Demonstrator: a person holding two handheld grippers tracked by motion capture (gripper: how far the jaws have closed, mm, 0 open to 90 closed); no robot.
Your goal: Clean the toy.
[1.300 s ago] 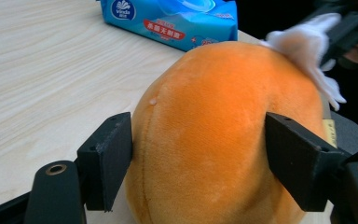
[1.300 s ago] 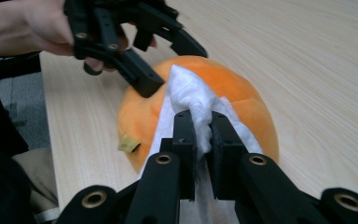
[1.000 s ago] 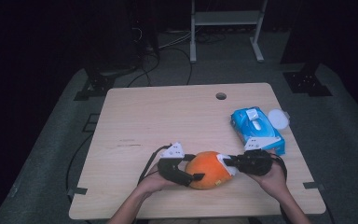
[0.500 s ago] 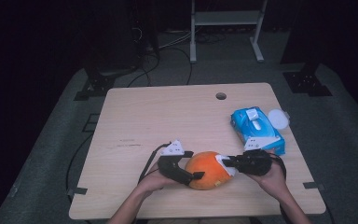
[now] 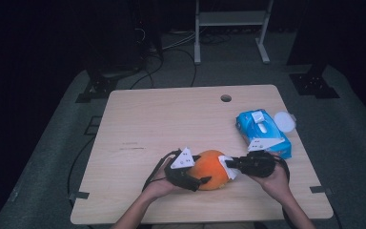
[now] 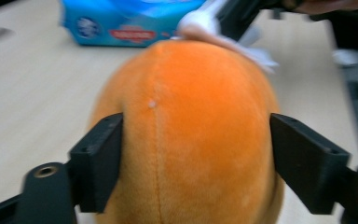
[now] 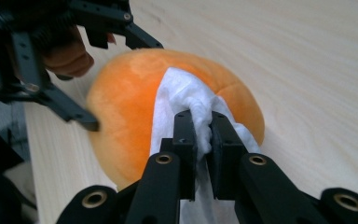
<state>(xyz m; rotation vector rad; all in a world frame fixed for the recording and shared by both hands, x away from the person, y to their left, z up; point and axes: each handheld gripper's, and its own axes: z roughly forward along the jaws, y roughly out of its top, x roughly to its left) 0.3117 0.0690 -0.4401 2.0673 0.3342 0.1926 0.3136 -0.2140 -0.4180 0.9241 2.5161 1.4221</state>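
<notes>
Orange plush ball point(image 5: 210, 169) at bench point(image 5: 171, 119) front edge | left gripper point(image 6: 193, 154) jaws have just closed back onto its sides, steadying it | right gripper point(image 7: 204, 135) jaws pinch white wipe point(image 7: 186, 98) against it, likely for wiping

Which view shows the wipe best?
The right gripper view: the wipe sits pinched in the right gripper, draped over the orange plush. The high view shows a small white patch; the left gripper view a blurred edge.

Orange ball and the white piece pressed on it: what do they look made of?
Orange ball: apparently plush fabric, matte and fuzzy, with a stitched seam down its middle. White piece: seemingly a soft tissue or wipe, matte and crumpled, bunched between the right gripper's jaws.
</notes>
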